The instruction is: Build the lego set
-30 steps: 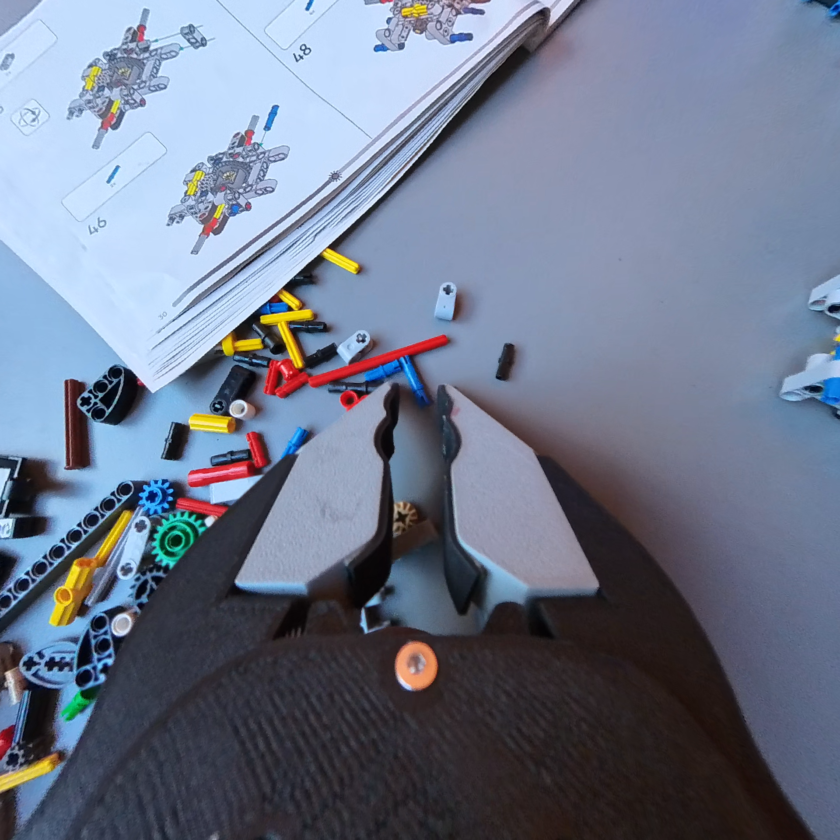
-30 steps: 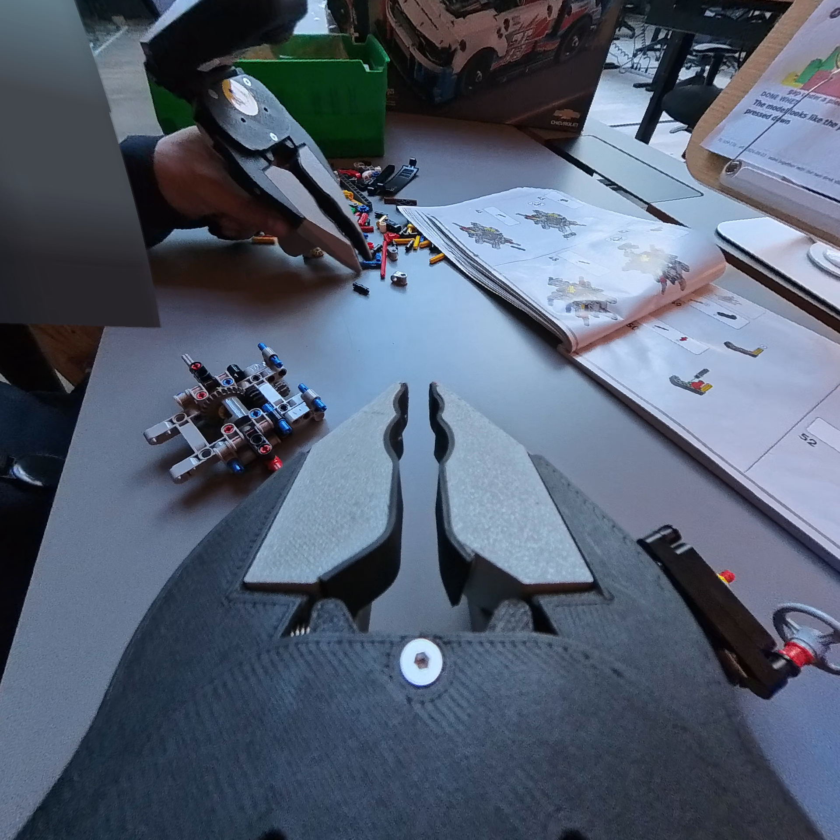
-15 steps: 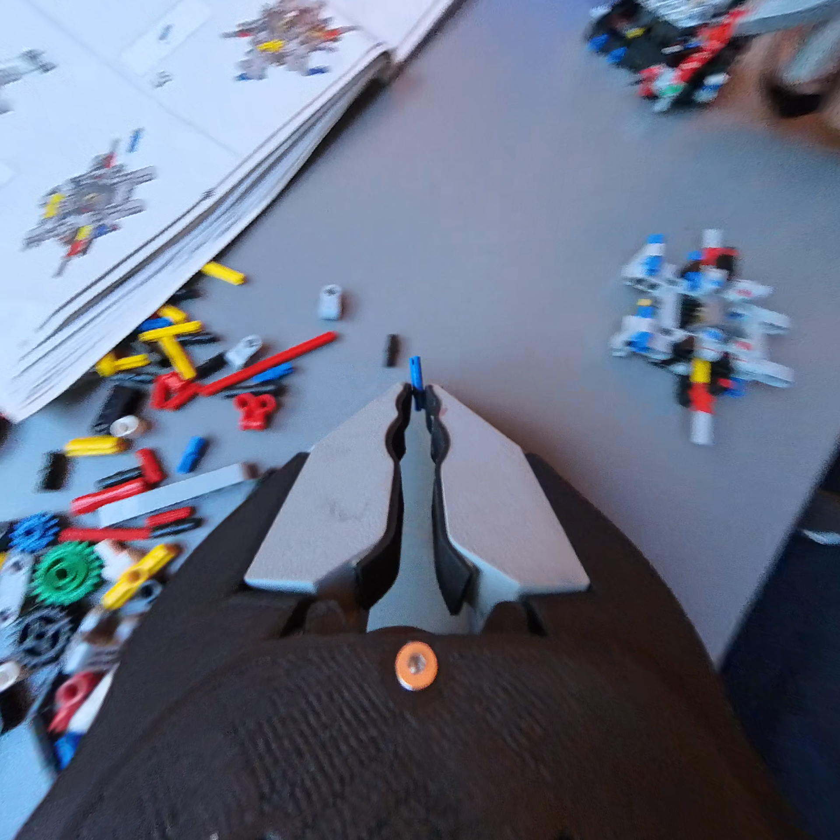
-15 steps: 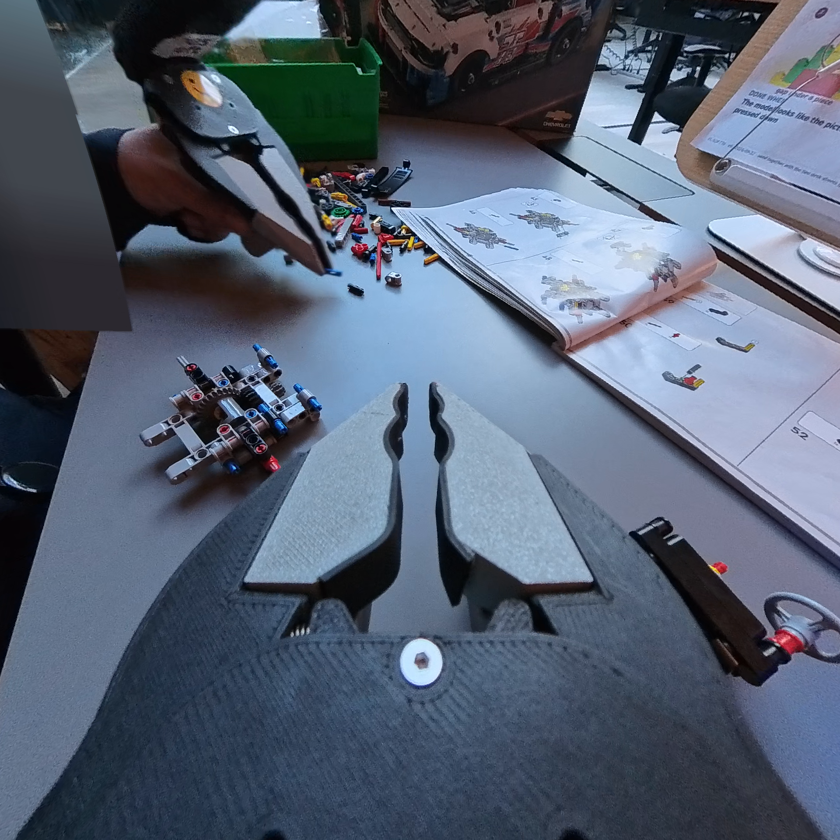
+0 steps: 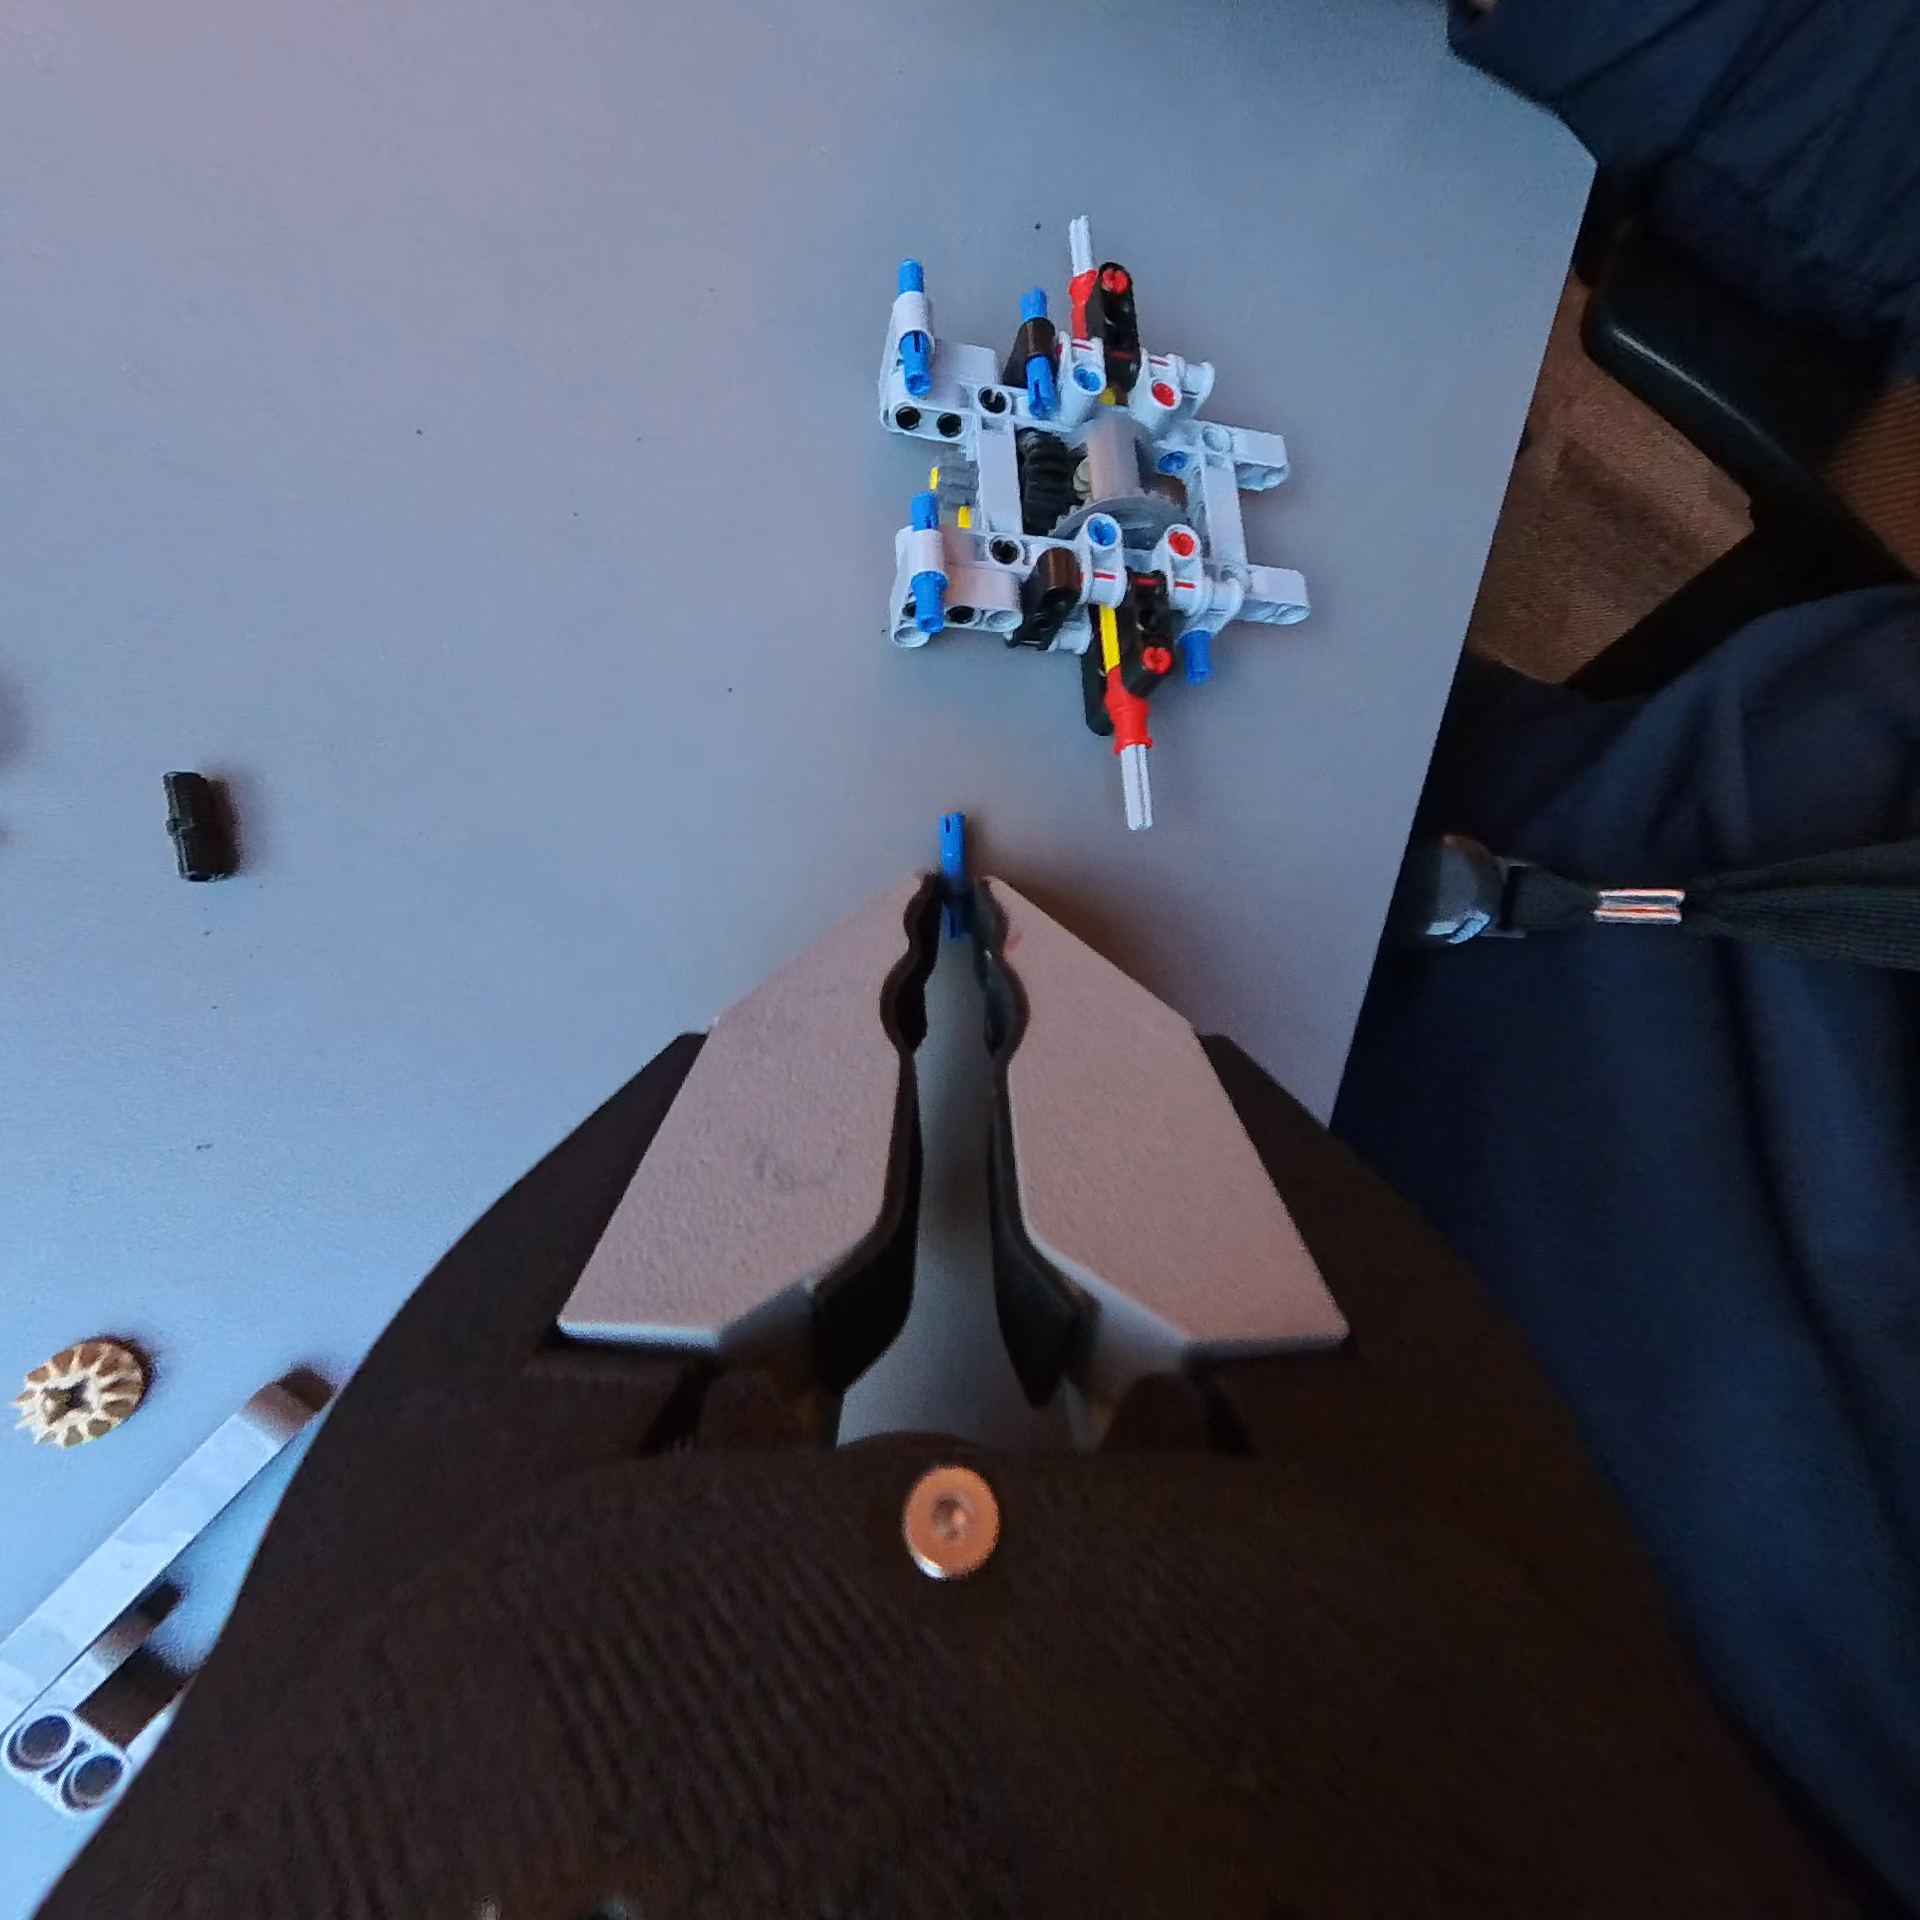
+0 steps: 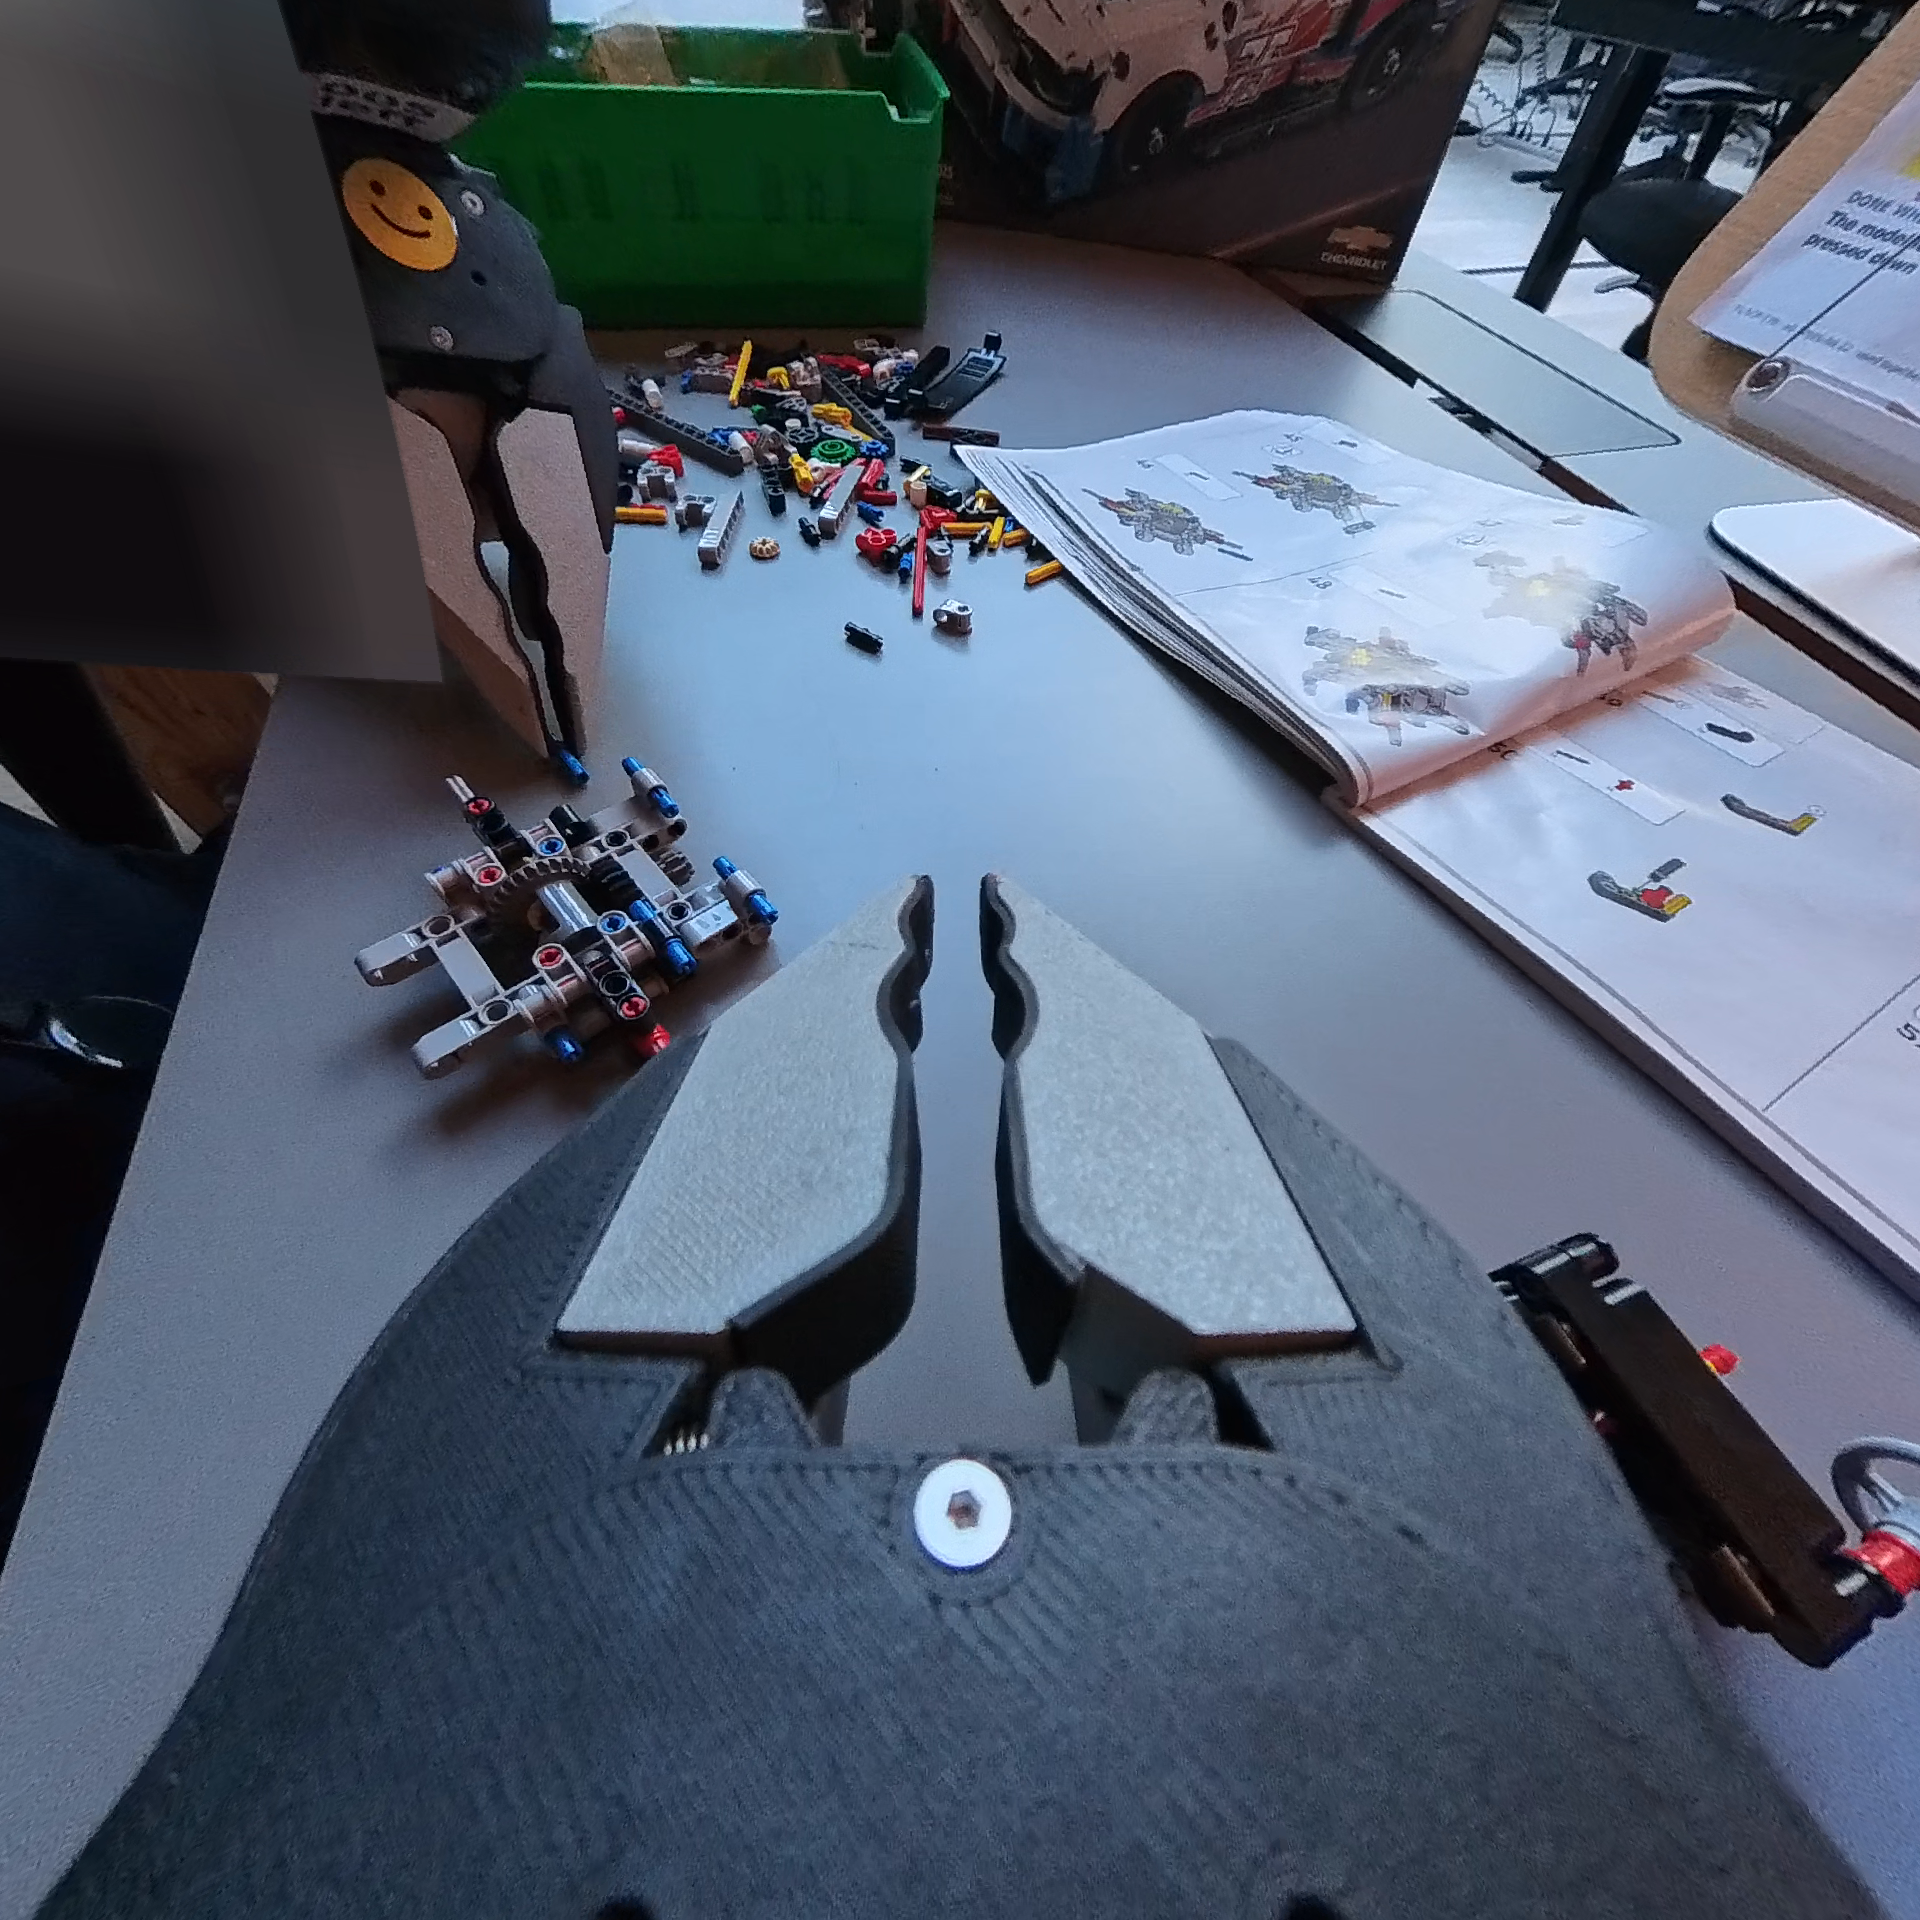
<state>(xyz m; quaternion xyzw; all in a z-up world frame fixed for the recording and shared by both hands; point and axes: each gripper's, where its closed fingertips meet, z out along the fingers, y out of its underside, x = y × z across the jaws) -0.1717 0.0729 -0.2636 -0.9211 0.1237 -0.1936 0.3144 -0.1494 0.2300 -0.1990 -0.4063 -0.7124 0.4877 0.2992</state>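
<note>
Left gripper (image 5: 951,894) pinching blue pin (image 5: 950,847), long axis along fingers – grey frame (image 5: 1081,478) at 1 o'clock; right gripper (image 6: 956,894) slightly spread, empty

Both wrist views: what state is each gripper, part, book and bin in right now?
left gripper: fingers shut on a blue pin, tip sticking out forward.
right gripper: fingers slightly apart, nothing between them.
grey assembly: partly built, flat on the table, untouched.
instruction booklet: lying open.
loose parts pile: scattered.
green bin: upright, open-topped.
</note>
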